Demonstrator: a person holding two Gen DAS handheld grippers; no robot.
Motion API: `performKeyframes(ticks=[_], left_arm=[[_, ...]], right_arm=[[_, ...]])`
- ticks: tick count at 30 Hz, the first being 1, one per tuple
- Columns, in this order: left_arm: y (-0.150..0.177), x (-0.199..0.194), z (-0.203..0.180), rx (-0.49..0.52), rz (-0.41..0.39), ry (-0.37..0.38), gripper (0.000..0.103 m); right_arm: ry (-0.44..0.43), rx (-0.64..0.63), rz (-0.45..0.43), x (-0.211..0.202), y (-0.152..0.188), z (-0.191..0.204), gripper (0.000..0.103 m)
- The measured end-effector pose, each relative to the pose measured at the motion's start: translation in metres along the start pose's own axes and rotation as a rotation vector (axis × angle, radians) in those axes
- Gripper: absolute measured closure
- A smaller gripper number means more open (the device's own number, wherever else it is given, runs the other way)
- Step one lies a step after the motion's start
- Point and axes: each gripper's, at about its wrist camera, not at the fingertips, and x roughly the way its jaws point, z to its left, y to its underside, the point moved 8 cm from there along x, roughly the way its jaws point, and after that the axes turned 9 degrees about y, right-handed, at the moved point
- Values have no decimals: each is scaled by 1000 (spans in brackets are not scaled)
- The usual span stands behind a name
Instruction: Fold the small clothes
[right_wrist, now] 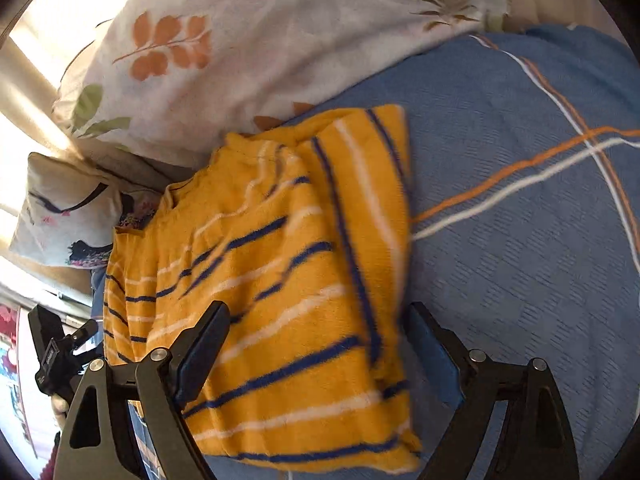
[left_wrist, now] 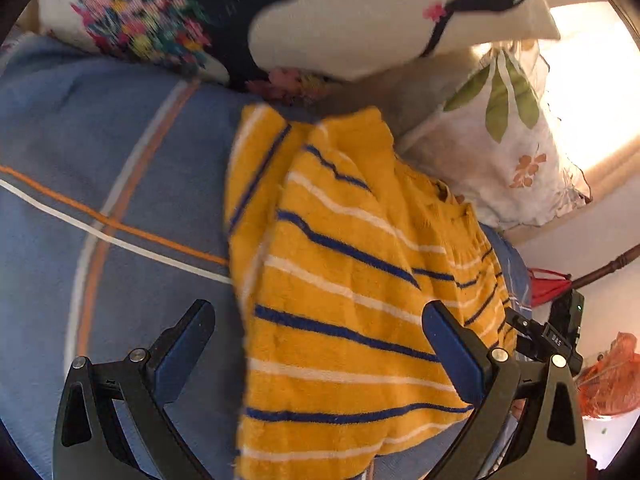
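Both grippers gape, holding nothing: left gripper (left_wrist: 320, 344), right gripper (right_wrist: 316, 340). Straight ahead between each one's 2 fingers lies the yellow striped garment (left_wrist: 340, 280) (right_wrist: 280, 280), partly folded on the blue blanket (left_wrist: 100, 160) (right_wrist: 520, 240), its long axis running away from both, equally near.

Blue bedspread (right_wrist: 520, 280), yellow striped garment (right_wrist: 280, 280), leaf-print pillow (right_wrist: 240, 60)

Window glare, motion blur, fisheye-warped edges.
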Motion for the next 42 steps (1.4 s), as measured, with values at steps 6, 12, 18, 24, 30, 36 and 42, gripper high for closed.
performKeyframes(ticks=[6,12,18,24,30,36,42], left_arm=[[4,17,-8,-16,47,-55,10],[-7,13,-7,-173,95,4,82],[11,-25,-35,-209,42,71,85],[51,-50,-55,-217,20,54,85],[100,-42,-19,-269,62,-127,82],[98,-94,-20,-278,-85,-120,77],[98,-127,-31,-214,-174,-188,66]], right_arm=[[80,-67,-43,7,9,23,11],[-19,114,60,6,-3,8,76],[-202,159,107,-26,-2,15,81],[-305,194,137,-64,26,9,81],[-112,136,175,-65,76,-36,69],[-73,90,9,-118,49,-43,54],[-17,-150,-43,-106,6,14,50]])
